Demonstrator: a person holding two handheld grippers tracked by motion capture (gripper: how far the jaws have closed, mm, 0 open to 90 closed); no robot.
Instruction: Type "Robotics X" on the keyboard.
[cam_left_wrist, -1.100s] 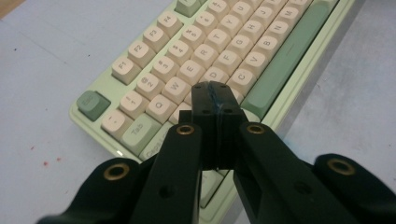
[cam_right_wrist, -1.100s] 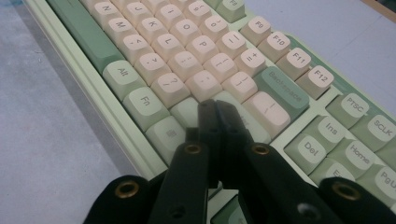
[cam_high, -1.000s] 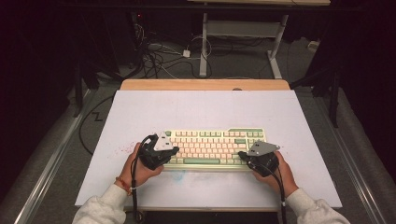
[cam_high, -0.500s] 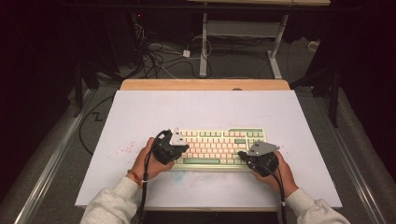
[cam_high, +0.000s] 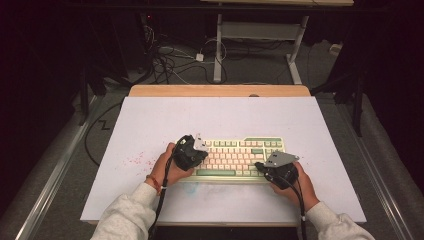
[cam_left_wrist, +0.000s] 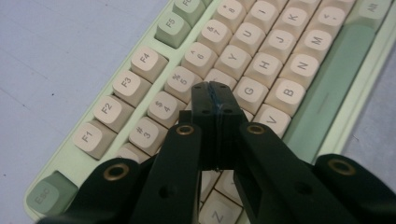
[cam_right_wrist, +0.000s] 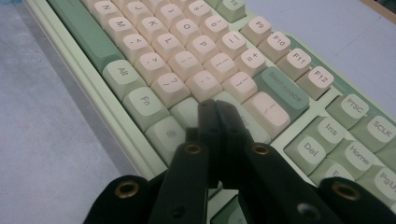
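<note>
A pale green keyboard (cam_high: 235, 155) with cream and green keys lies near the front of the white table top (cam_high: 220, 120). My left gripper (cam_high: 192, 152) hovers over the keyboard's left part, jaws shut with nothing between them; in the left gripper view its tips (cam_left_wrist: 214, 93) sit above the keys between 5 and G on the keyboard (cam_left_wrist: 280, 60). My right gripper (cam_high: 267, 167) rests at the keyboard's front right, jaws shut and empty. In the right gripper view its tips (cam_right_wrist: 215, 109) stand over the keys below the Backspace key (cam_right_wrist: 284, 91).
A wooden strip (cam_high: 220, 90) borders the table's far edge. Cables (cam_high: 175, 60) and a desk frame (cam_high: 260, 35) lie on the dark floor behind. Faint red specks (cam_high: 134, 160) mark the table left of the keyboard. Bare white surface stretches behind the keyboard.
My left gripper has moved rightward, from the keyboard's left end to over its left keys. The right gripper has stayed where it was.
</note>
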